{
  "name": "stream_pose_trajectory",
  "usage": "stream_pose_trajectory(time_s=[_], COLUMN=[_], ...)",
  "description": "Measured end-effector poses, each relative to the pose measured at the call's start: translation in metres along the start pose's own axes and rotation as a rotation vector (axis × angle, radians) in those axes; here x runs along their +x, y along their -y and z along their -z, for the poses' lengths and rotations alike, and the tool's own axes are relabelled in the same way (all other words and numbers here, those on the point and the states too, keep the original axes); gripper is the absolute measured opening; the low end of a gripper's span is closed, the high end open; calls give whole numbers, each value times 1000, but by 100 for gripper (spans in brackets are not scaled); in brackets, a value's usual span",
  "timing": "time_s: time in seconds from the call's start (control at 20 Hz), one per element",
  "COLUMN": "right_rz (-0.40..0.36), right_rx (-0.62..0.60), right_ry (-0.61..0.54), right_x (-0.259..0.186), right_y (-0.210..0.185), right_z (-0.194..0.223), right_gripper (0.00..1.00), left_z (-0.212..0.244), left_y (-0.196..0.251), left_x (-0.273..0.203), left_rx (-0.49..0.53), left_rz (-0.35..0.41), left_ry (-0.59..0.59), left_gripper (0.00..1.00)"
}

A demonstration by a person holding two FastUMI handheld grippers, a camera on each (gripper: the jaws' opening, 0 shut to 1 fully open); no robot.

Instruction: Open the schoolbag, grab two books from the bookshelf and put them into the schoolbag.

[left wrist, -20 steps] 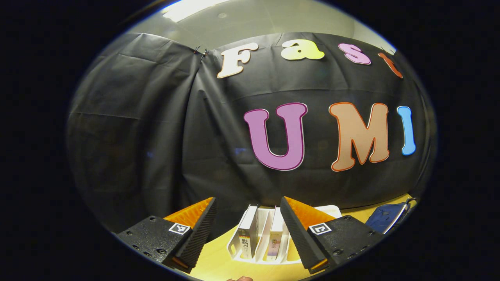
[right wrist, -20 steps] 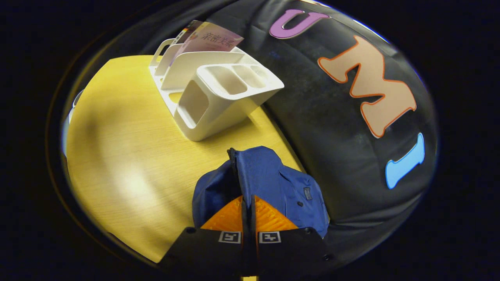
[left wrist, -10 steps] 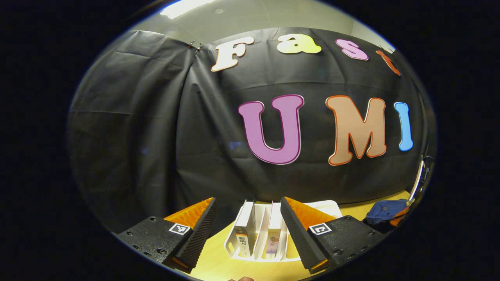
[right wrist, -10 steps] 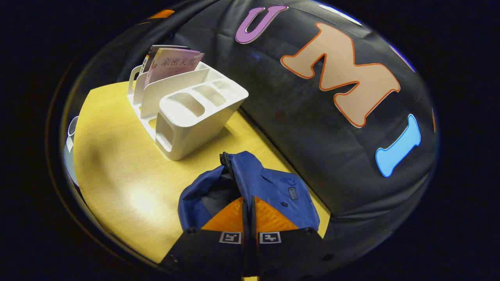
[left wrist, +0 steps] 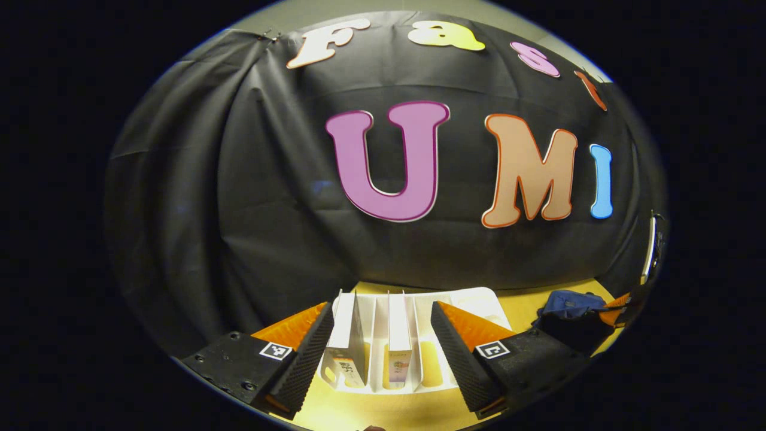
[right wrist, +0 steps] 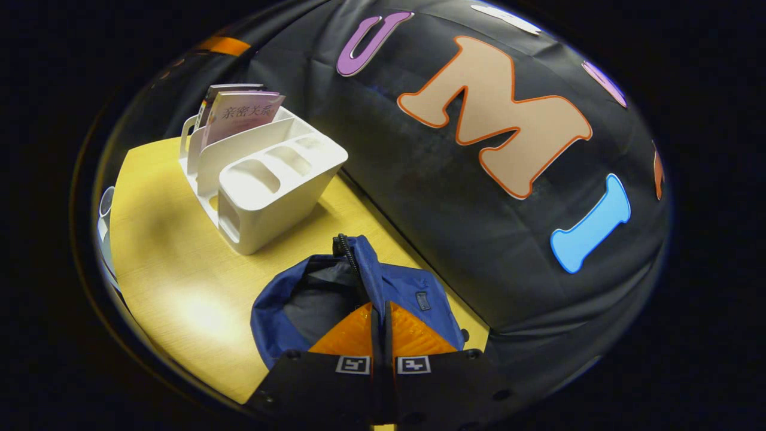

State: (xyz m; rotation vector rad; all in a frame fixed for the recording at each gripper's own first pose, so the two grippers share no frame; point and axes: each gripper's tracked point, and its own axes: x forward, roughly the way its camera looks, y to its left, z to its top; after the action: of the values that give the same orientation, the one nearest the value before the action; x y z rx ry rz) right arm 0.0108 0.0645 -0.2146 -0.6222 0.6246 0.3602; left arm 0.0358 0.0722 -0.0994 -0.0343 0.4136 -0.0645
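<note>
Right gripper [right wrist: 379, 314] pinched shut on blue schoolbag [right wrist: 395, 284] rim, mouth open ahead-left. Left gripper [left wrist: 381, 335] gaping w/ two books [left wrist: 347, 335] in white bookshelf [left wrist: 473, 297] just ahead; it should straddle one spine squarely.

The left gripper [left wrist: 381, 326] neared the bookshelf [left wrist: 419, 335]; schoolbag [right wrist: 335, 299] (seemingly) gapes wider.

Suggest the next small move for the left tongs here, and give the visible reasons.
Probably ease the left tongs forward and shut on one book. They are open, facing the two books upright in the white bookshelf, while the right tongs pinch the schoolbag flap, its mouth open.
</note>
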Motion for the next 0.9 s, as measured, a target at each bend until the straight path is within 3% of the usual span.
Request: stream_pose_trajectory(time_s=[0.25, 0.4, 0.7, 0.9], right_rz=[9, 9, 21, 23], right_rx=[-4, -8, -3, -5], right_ry=[-5, -14, -29, -42], right_x=[-4, -6, -9, -12], right_y=[12, 11, 12, 11], right_z=[-2, 3, 10, 17], right_gripper=[2, 2, 2, 3], left_z=[38, 43, 44, 63], left_y=[9, 14, 20, 18], left_x=[38, 58, 91, 112], left_rx=[-14, -28, 73, 133], left_rz=[91, 120, 138, 149], left_ry=[-217, -289, -389, -516], left_gripper=[96, 94, 94, 95])
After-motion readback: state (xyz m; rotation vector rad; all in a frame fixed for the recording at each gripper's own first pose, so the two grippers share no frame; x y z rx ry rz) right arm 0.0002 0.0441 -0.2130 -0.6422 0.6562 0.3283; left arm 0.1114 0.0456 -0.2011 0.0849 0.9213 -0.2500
